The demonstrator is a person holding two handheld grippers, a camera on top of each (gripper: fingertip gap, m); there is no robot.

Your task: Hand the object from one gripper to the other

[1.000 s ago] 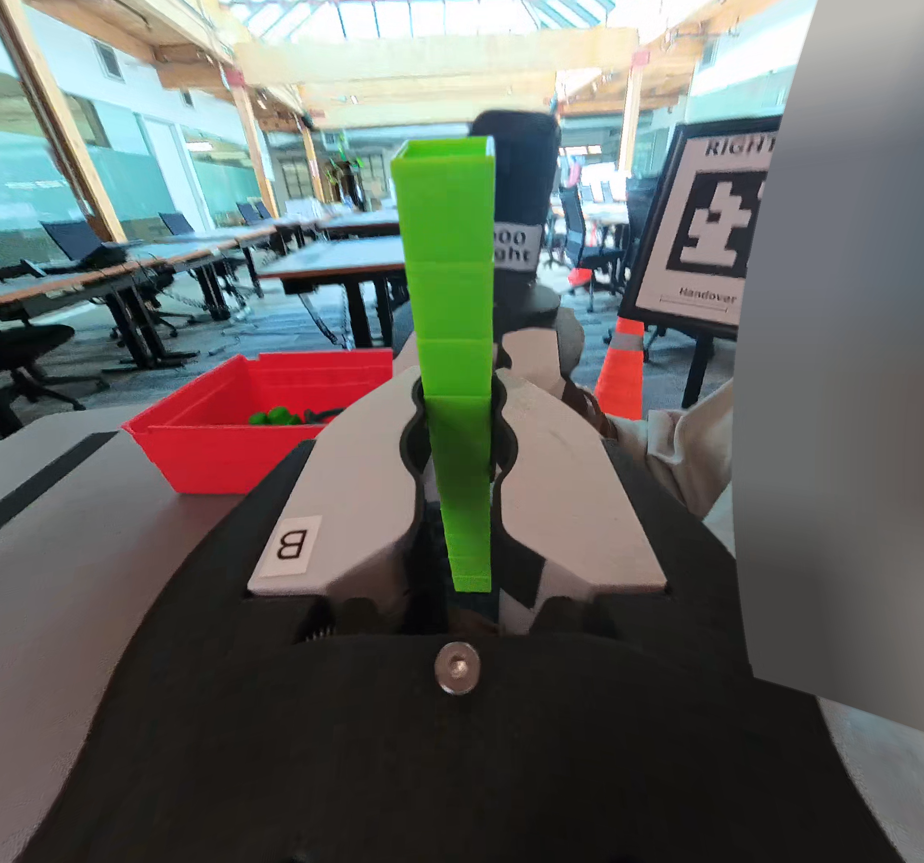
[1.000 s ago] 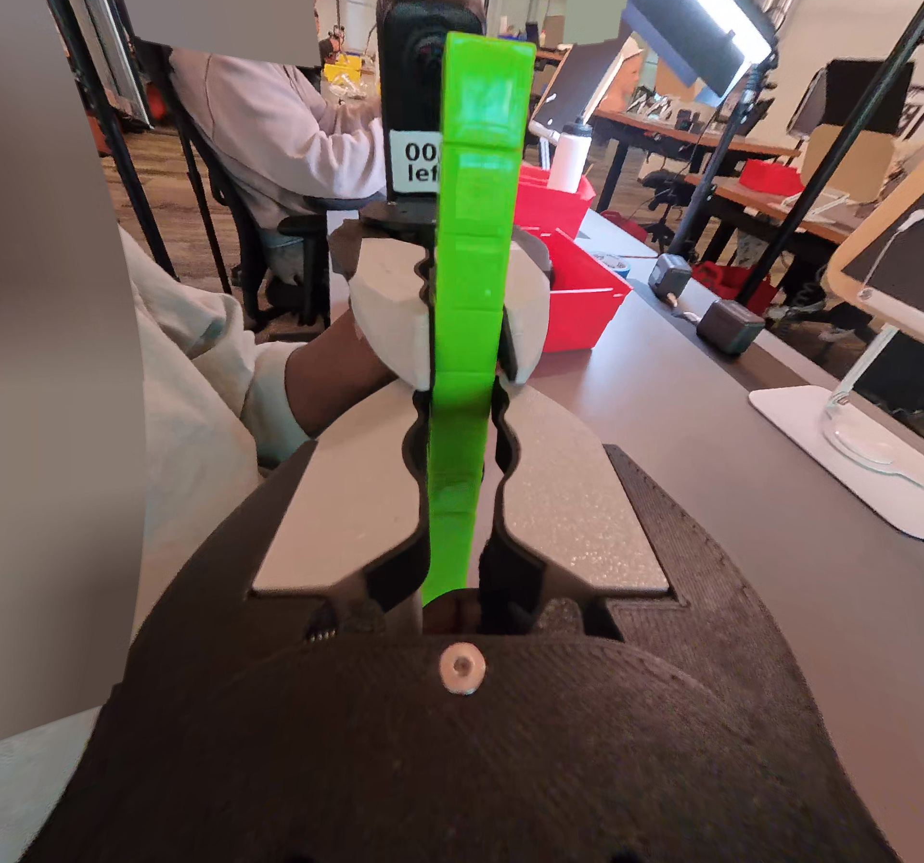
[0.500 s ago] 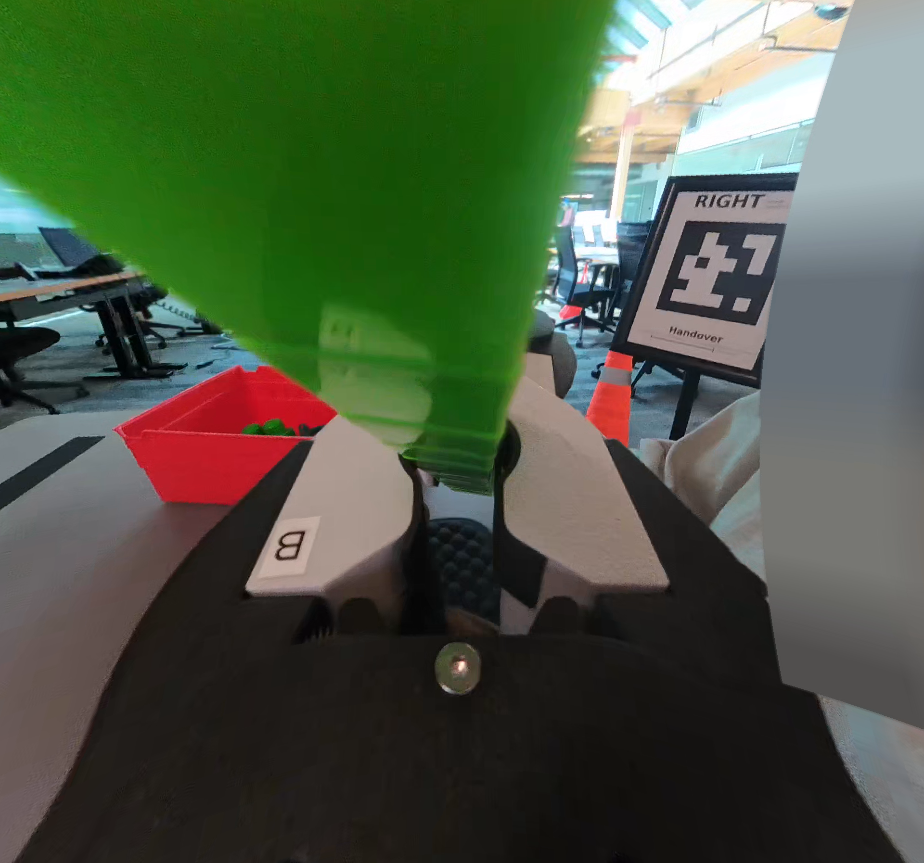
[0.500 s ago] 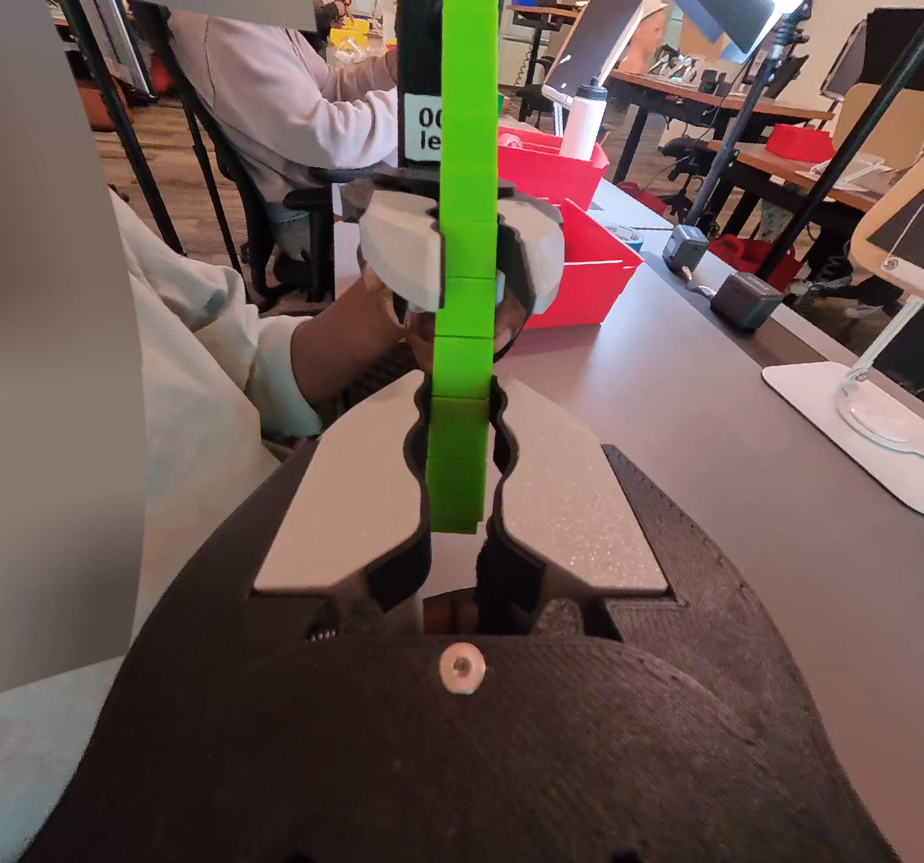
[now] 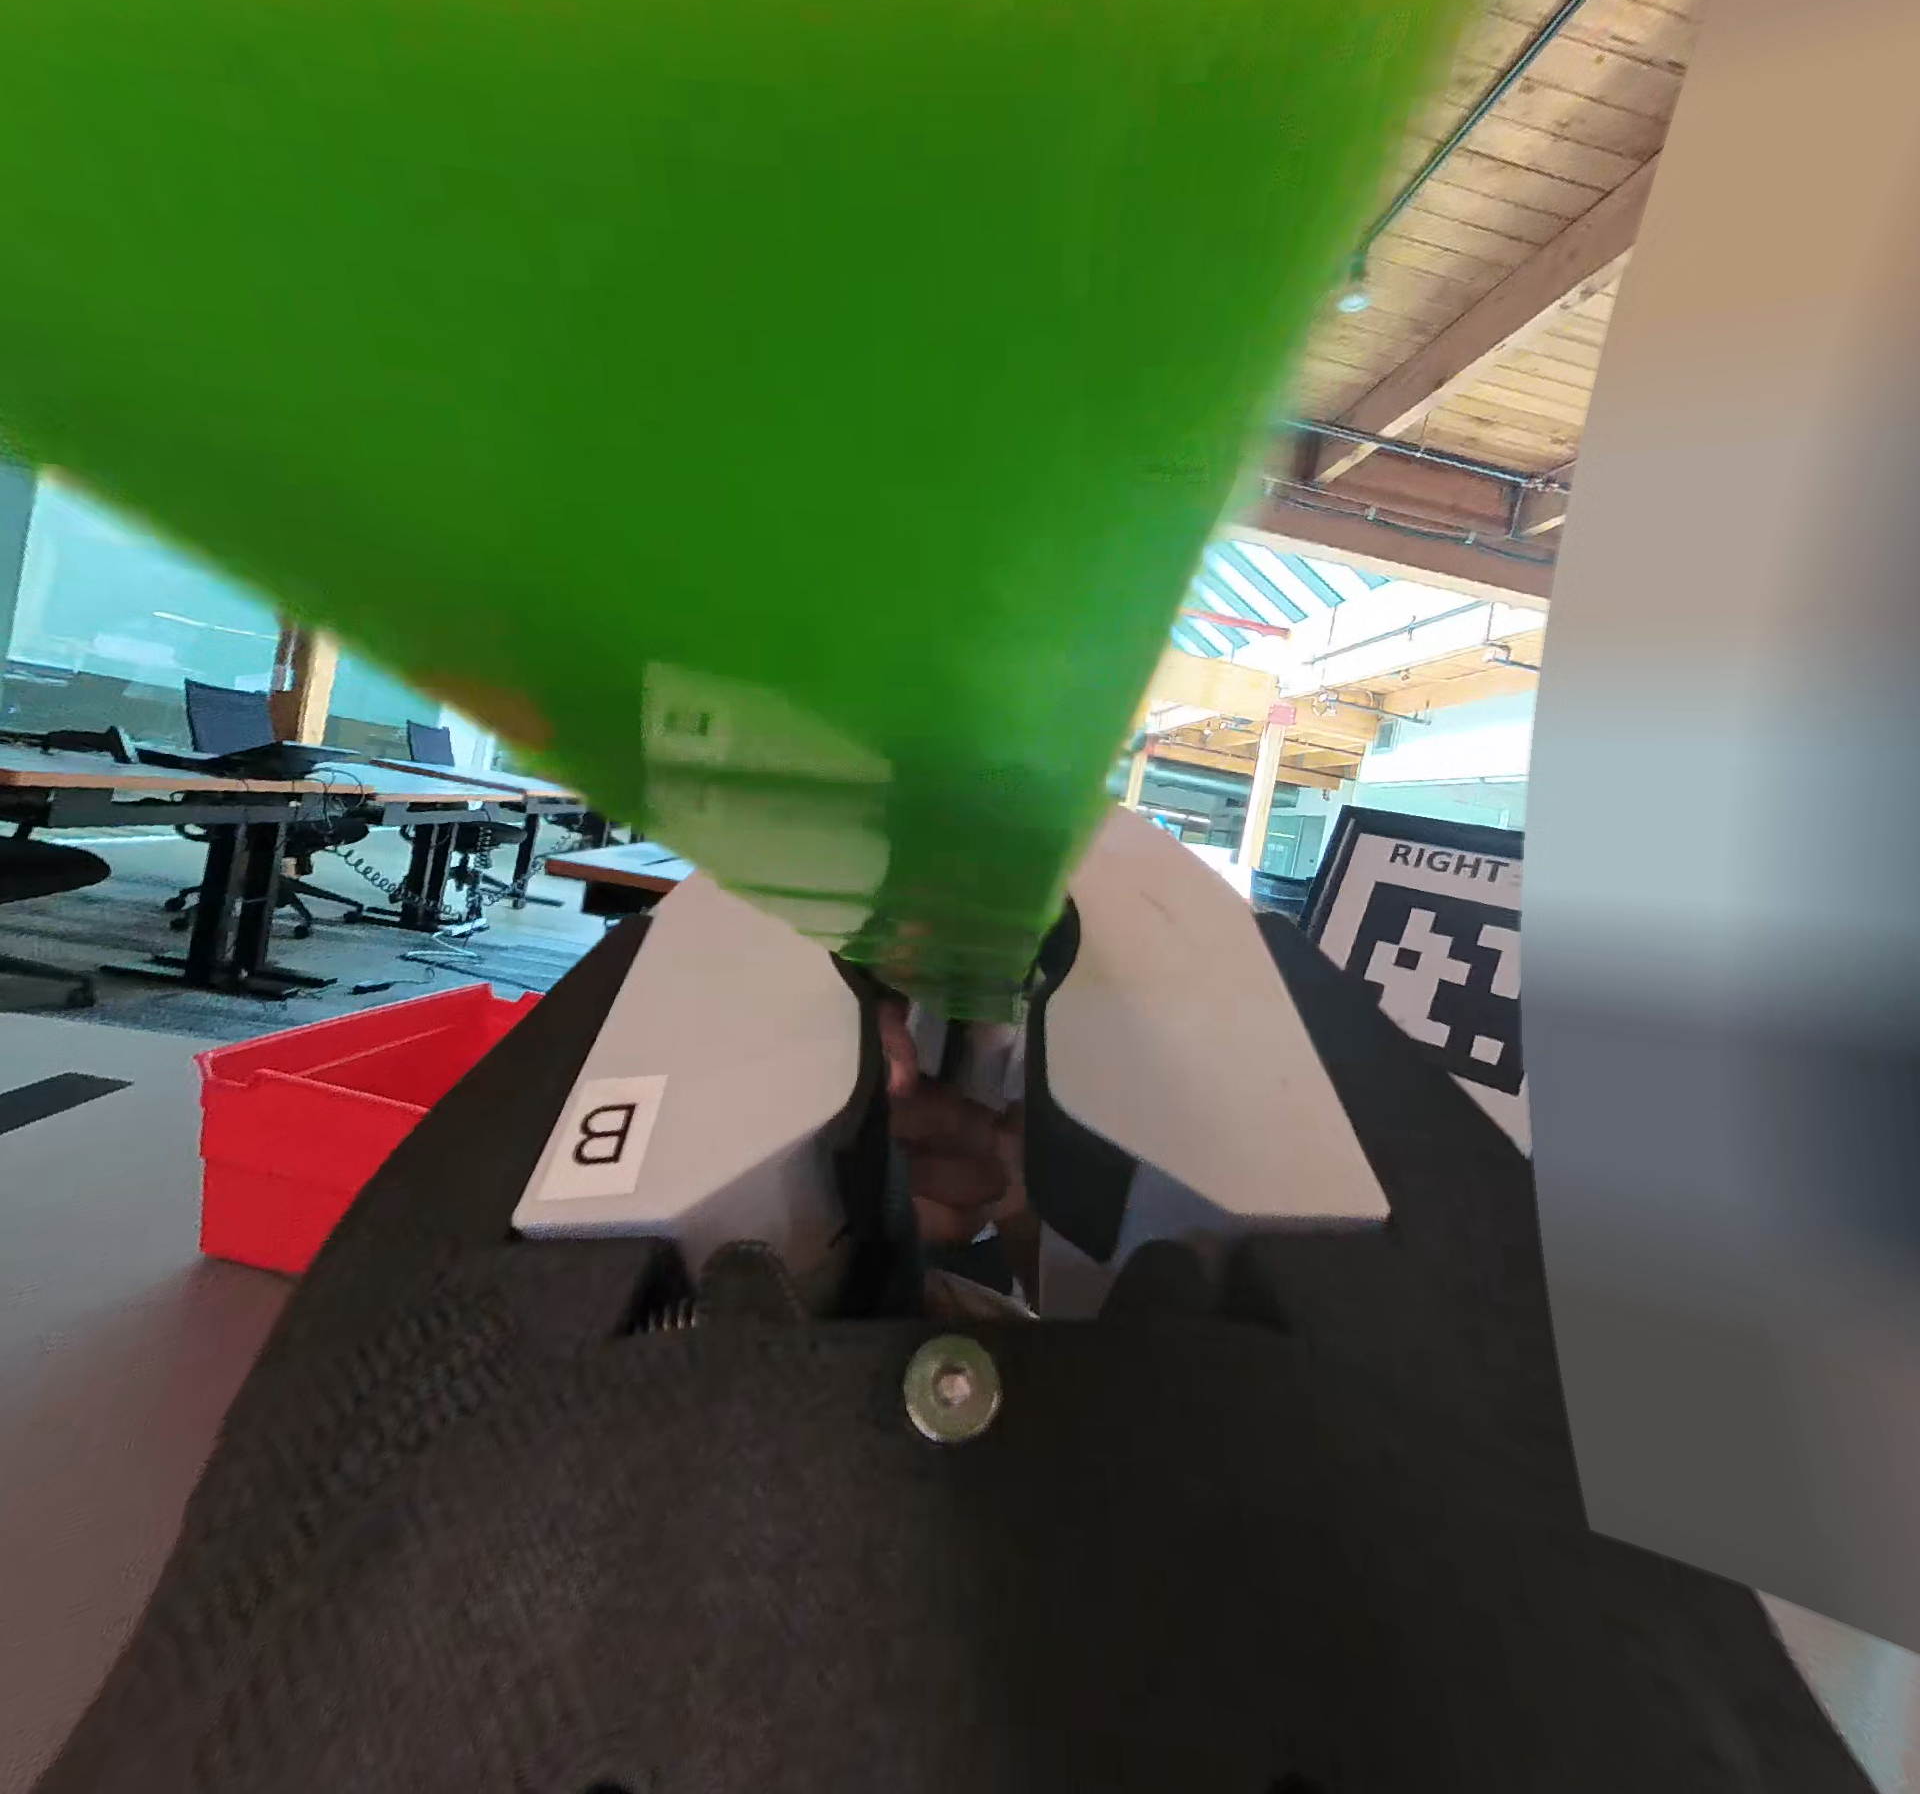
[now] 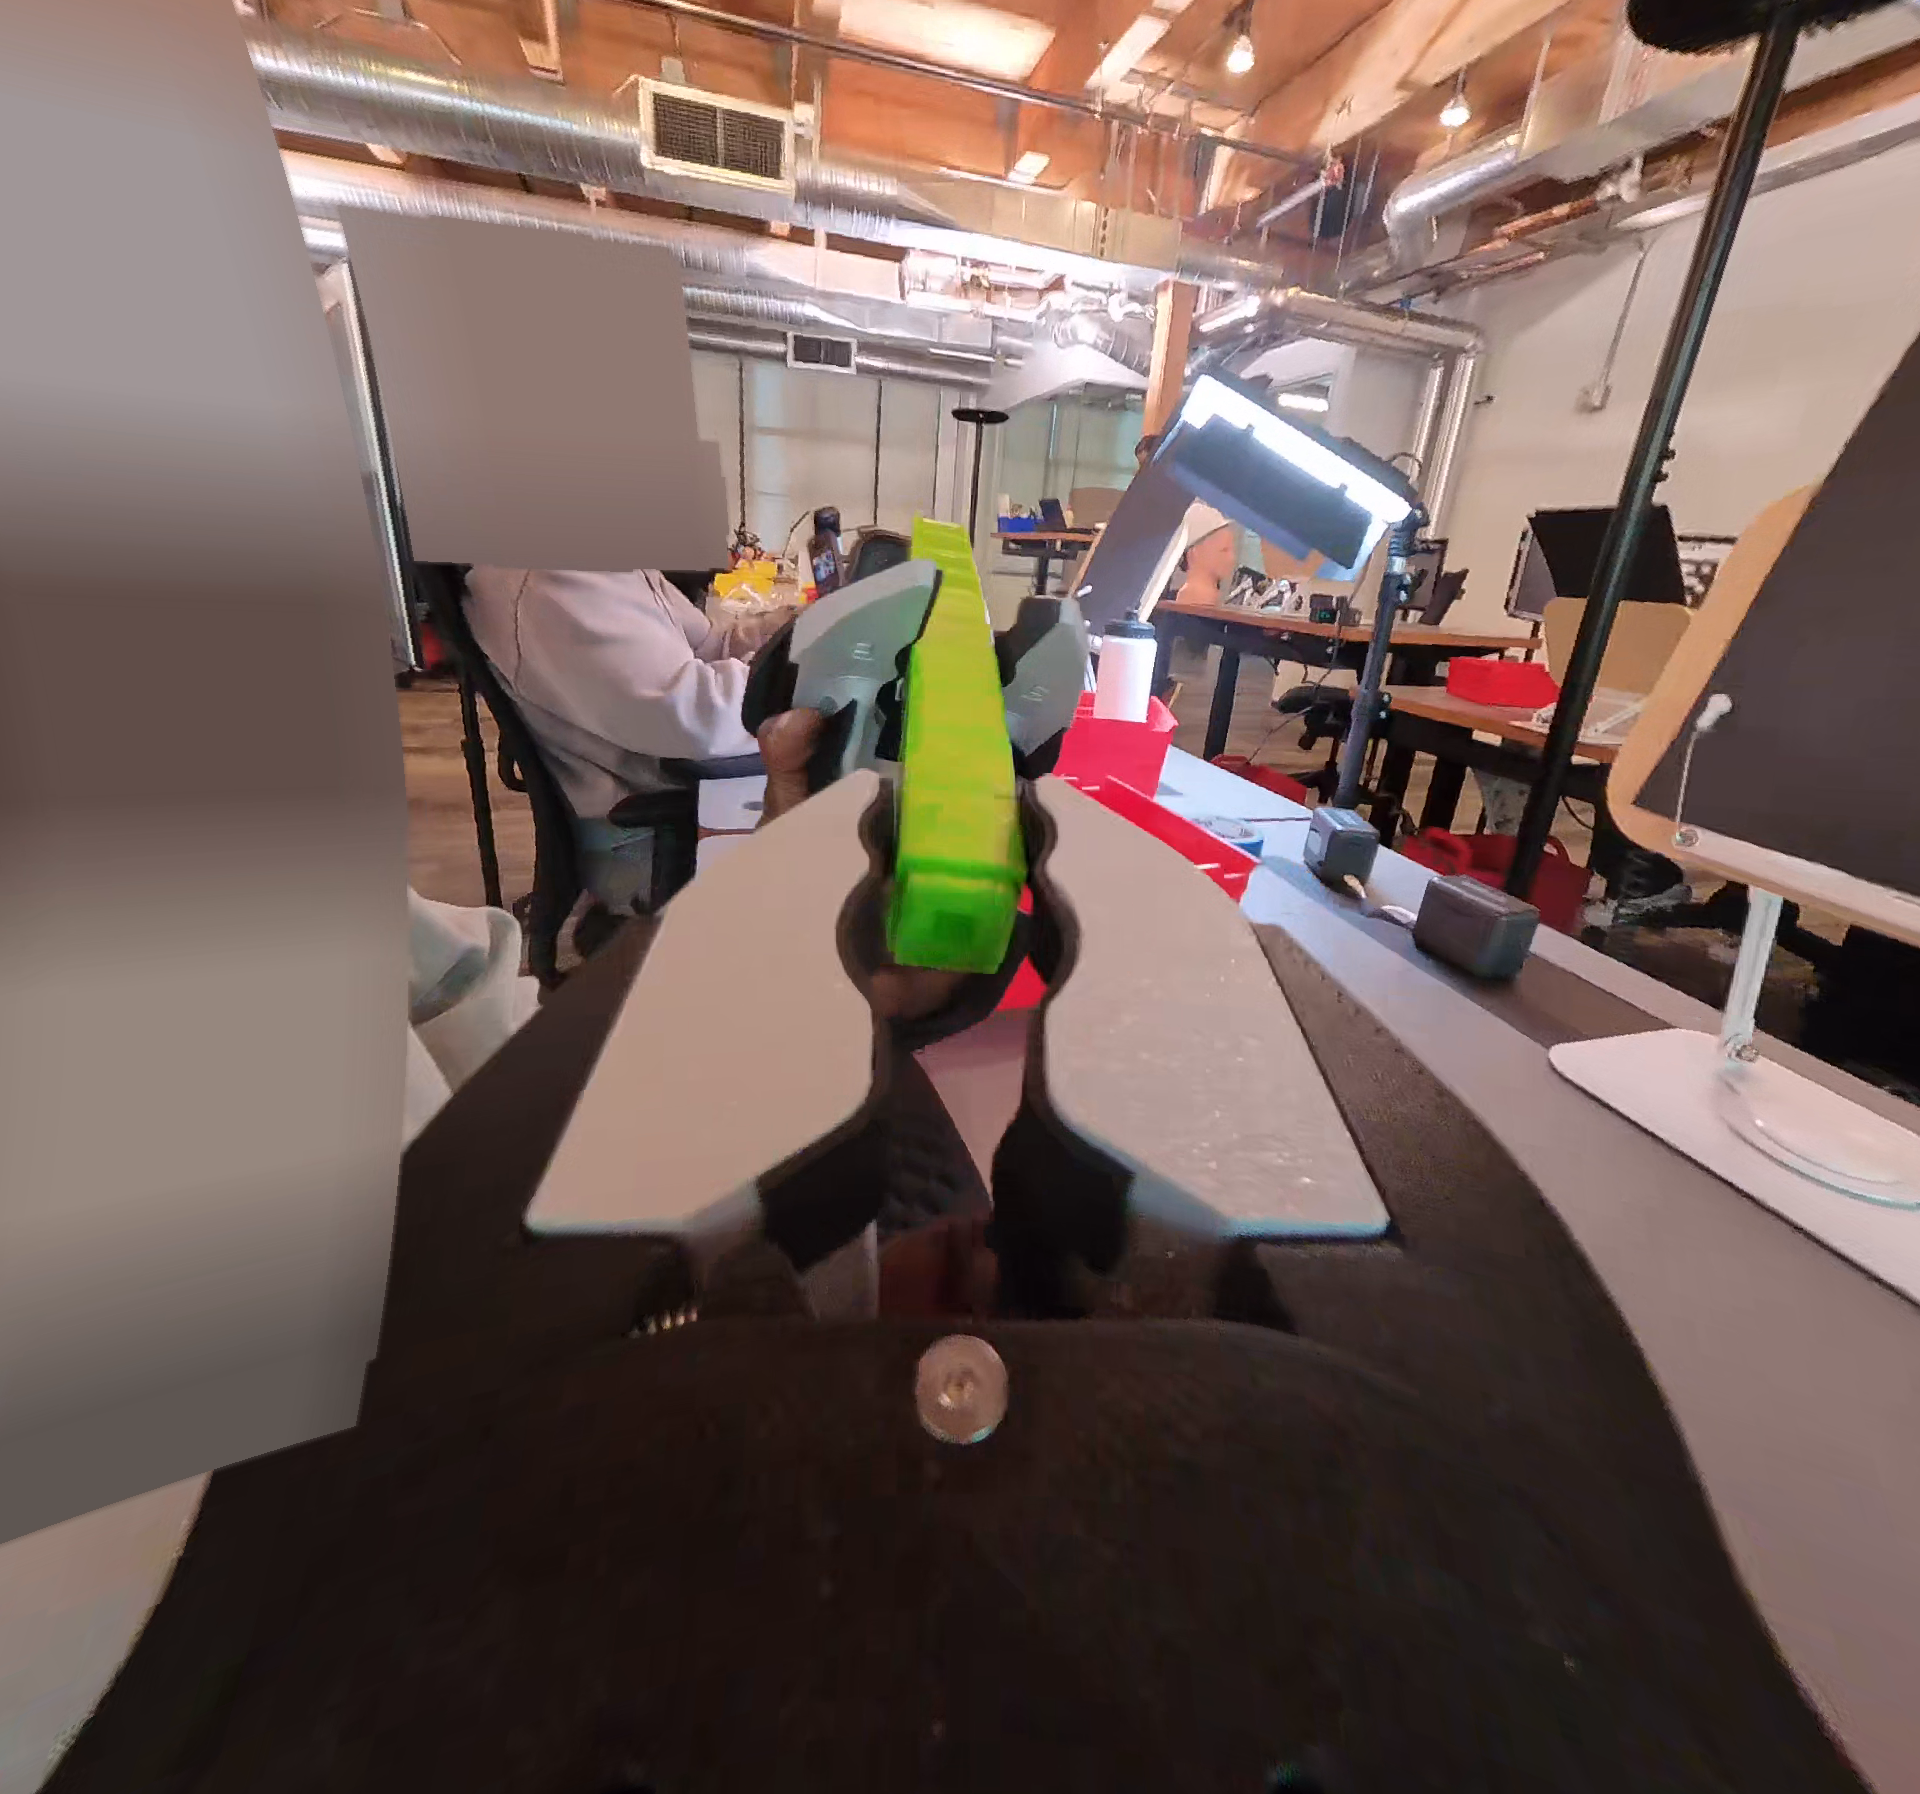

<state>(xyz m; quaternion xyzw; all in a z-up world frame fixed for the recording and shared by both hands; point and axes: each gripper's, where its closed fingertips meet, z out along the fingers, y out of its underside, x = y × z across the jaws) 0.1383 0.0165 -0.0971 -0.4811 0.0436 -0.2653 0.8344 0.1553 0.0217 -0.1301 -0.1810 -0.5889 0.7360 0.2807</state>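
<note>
A long bright-green bar [image 5: 727,342] made of joined blocks fills the top of the left wrist view, blurred and tipped toward that camera. My left gripper [image 5: 951,960] is shut on it near its far end. In the right wrist view the green bar [image 6: 956,788] leans away from me, and the left gripper [image 6: 935,664] clamps it farther off, held by a hand. My right gripper [image 6: 954,845] has its jaws slightly apart around the bar's near end, with a thin dark gap on each side. Both grippers are held above the grey table [image 6: 1558,1173].
A red bin [image 5: 301,1152] sits on the table to the left, and a black-and-white sign [image 5: 1434,965] stands at the right. In the right wrist view there are more red bins [image 6: 1117,736], two small grey boxes [image 6: 1475,923], a white stand base [image 6: 1714,1100] and a seated person [image 6: 613,674]. My hands' fingertips stand some 4 centimetres from each other.
The bar has slid out of my right gripper until only its end sits between the fingertips. The left gripper has moved away with it, and the bar has tipped toward the left camera.
</note>
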